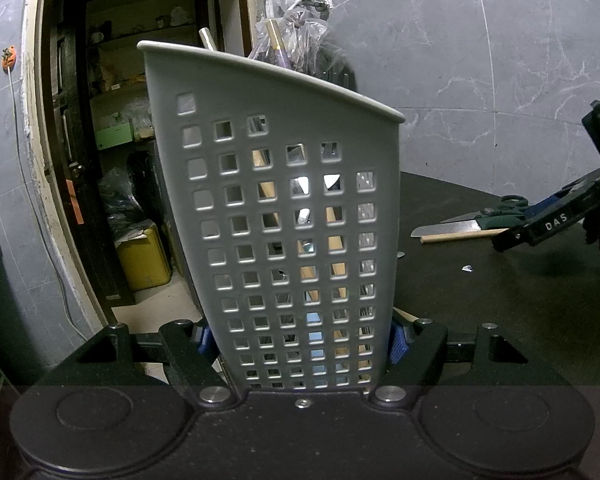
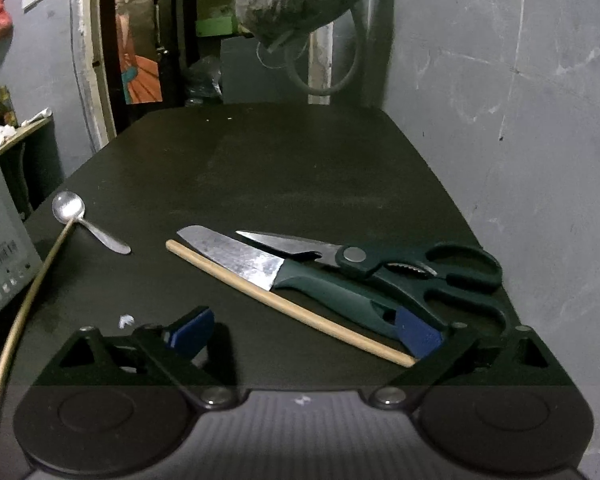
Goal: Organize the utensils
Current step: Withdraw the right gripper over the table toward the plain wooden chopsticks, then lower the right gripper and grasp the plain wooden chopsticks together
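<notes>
A tall grey perforated utensil holder (image 1: 292, 208) fills the left wrist view, with wooden sticks and metal pieces showing through its holes. My left gripper (image 1: 300, 340) is shut on the holder's lower part, a blue pad on either side. In the right wrist view a green-handled knife (image 2: 300, 276), a wooden chopstick (image 2: 292, 304) and dark green scissors (image 2: 400, 268) lie together on the black table (image 2: 280, 168). My right gripper (image 2: 304, 334) hangs open just in front of them, its right pad (image 2: 418, 336) near the knife handle's end, touching nothing that I can see.
A metal spoon (image 2: 84, 220) lies to the left with a long pale stick (image 2: 32, 292) crossing its bowl. The holder's side (image 2: 0, 248) stands at the left edge. A grey tiled wall borders the table's right side; an open doorway lies behind.
</notes>
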`<state>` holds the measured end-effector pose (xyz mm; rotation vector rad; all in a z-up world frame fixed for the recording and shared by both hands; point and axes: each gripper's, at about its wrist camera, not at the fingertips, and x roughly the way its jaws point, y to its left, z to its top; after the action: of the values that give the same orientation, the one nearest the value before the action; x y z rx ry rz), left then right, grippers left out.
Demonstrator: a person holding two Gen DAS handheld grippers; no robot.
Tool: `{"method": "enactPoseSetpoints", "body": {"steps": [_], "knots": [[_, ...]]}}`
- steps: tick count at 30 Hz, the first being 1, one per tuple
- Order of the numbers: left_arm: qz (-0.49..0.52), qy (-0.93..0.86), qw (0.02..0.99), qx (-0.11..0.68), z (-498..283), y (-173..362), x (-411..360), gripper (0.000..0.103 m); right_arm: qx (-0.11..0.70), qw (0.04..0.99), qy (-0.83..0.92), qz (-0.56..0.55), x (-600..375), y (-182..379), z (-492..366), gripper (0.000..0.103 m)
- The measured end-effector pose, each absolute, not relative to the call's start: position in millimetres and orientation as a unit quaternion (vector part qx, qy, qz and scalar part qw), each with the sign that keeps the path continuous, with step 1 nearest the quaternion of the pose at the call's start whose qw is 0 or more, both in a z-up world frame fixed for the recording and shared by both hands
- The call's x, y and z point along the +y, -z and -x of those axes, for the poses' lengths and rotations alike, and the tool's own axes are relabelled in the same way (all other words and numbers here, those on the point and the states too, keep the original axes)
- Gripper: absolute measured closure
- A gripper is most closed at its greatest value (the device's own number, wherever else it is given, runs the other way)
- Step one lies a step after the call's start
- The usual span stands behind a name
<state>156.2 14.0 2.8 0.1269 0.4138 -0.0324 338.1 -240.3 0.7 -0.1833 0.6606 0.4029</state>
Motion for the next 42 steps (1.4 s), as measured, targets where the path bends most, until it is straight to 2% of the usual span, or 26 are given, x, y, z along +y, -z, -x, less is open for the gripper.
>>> {"method": "enactPoseSetpoints", "body": {"steps": [2, 3, 4, 7, 12, 14, 17, 19, 25, 31, 42], "knots": [[-0.064, 0.016, 0.977, 0.205, -156.0, -2.8, 14.6, 0.026, 0.323, 0.920, -0.204, 0.093, -239.7, -1.8, -334.6, 0.014], [-0.064, 0.016, 0.977, 0.205, -156.0, -2.9, 15.2, 0.026, 0.331, 0.915, -0.218, 0.079, -241.6, -3.1, -334.0, 0.025], [-0.063, 0.016, 0.977, 0.205, -156.2, -2.9, 14.4, 0.026, 0.336, 0.912, -0.224, 0.070, -243.3, -5.1, -332.9, 0.028], [-0.064, 0.016, 0.976, 0.205, -155.9, -2.9, 14.7, 0.026, 0.344, 0.906, -0.231, 0.083, -238.4, -8.4, -326.3, 0.033], [-0.064, 0.016, 0.976, 0.206, -155.9, -3.0, 15.3, 0.026, 0.362, 0.900, -0.228, 0.084, -222.8, -13.1, -319.0, 0.034], [-0.064, 0.016, 0.976, 0.206, -156.1, -3.0, 14.6, 0.026, 0.367, 0.900, -0.221, 0.084, -214.1, -14.9, -314.5, 0.040], [-0.064, 0.016, 0.976, 0.206, -156.1, -3.1, 14.5, 0.026, 0.373, 0.899, -0.213, 0.084, -198.9, -17.6, -305.1, 0.058], [-0.064, 0.016, 0.976, 0.206, -155.7, -2.9, 15.3, 0.026, 0.377, 0.897, -0.211, 0.090, -187.2, -19.7, -297.3, 0.076], [-0.065, 0.016, 0.976, 0.207, -154.5, -3.3, 17.8, 0.026, 0.375, 0.892, -0.228, 0.111, -156.8, -21.2, -275.4, 0.090], [-0.065, 0.018, 0.976, 0.207, -153.2, -3.3, 19.4, 0.026, 0.372, 0.889, -0.245, 0.109, -145.8, -20.8, -270.3, 0.094], [-0.063, 0.016, 0.976, 0.208, -155.7, -4.4, 18.6, 0.027, 0.367, 0.888, -0.265, 0.074, -140.0, -18.5, -279.3, 0.094]]}}
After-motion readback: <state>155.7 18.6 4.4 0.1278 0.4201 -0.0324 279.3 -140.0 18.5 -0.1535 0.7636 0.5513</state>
